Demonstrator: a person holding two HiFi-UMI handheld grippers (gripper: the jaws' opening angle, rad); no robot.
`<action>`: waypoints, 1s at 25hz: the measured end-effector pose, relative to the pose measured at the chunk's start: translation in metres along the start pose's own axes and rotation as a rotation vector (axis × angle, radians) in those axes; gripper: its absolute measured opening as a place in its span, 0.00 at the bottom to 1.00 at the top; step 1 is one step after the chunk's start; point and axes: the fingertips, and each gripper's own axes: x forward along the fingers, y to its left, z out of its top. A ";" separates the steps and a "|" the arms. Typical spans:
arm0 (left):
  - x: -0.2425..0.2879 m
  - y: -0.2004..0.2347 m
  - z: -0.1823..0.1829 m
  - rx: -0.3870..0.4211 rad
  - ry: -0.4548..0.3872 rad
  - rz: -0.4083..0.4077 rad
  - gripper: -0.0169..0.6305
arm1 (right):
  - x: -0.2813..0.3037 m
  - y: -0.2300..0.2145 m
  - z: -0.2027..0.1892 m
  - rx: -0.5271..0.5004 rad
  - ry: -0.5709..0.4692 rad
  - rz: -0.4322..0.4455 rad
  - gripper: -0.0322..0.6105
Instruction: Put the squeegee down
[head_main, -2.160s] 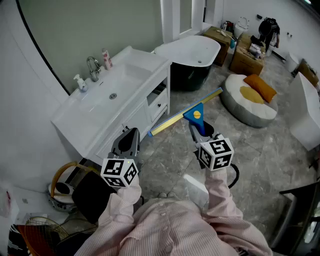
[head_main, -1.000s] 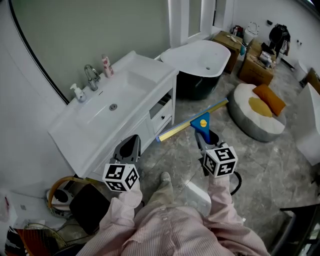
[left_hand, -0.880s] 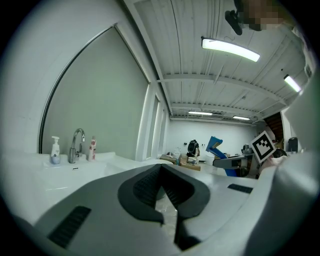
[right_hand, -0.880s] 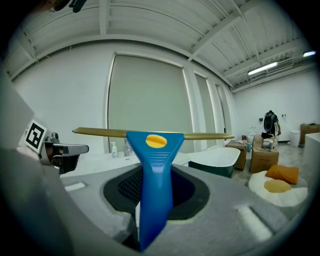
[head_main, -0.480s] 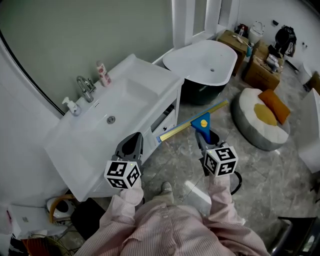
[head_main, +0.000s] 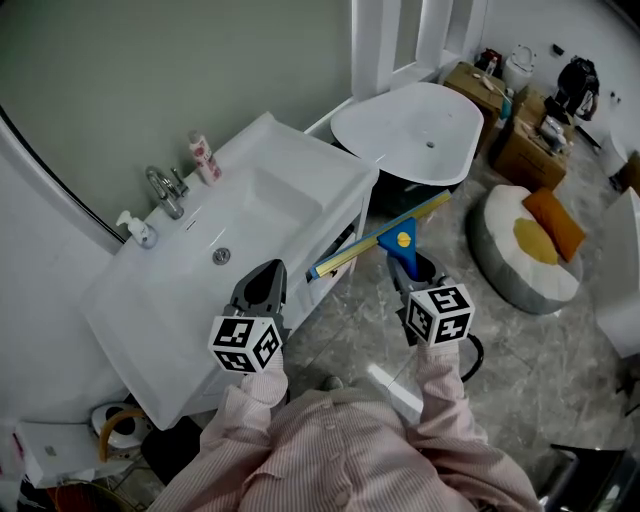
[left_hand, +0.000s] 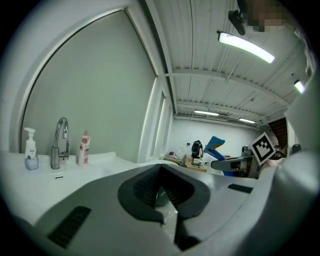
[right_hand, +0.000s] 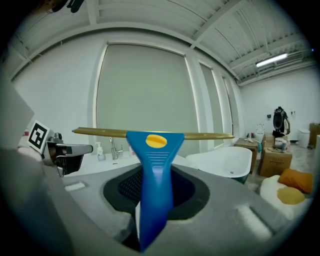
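Vanity top (head_main: 292, 165) lies bare, faucet (head_main: 163, 190) and bottles (head_main: 203, 157) along its back

Left of the squeegee (head_main: 385, 235) stands a white vanity (head_main: 300, 175) with a sunken basin (head_main: 235, 235); its near corner lies just beside the blade's left end, where a drawer (head_main: 338, 248) stands ajar. Along the vanity's far edge – well away from the blade – are a chrome tap (head_main: 163, 190), a pump dispenser (head_main: 136, 229) and a pink-labelled bottle (head_main: 203, 158). Beyond the blade sits a white oval bathtub (head_main: 420, 125). To the right, on grey marbled floor tiles (head_main: 520, 340), lies a round cushion (head_main: 525, 265) with an orange pillow (head_main: 556, 222) on it – cardboard boxes (head_main: 530, 145) behind it.
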 end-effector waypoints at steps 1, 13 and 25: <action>0.003 0.004 0.000 -0.002 0.001 0.003 0.03 | 0.005 0.000 0.001 -0.002 0.001 0.003 0.21; 0.043 0.043 -0.008 -0.036 0.032 0.040 0.03 | 0.068 -0.013 0.003 0.007 0.030 0.041 0.21; 0.128 0.077 -0.002 -0.070 0.051 0.104 0.03 | 0.159 -0.067 0.020 0.014 0.063 0.105 0.21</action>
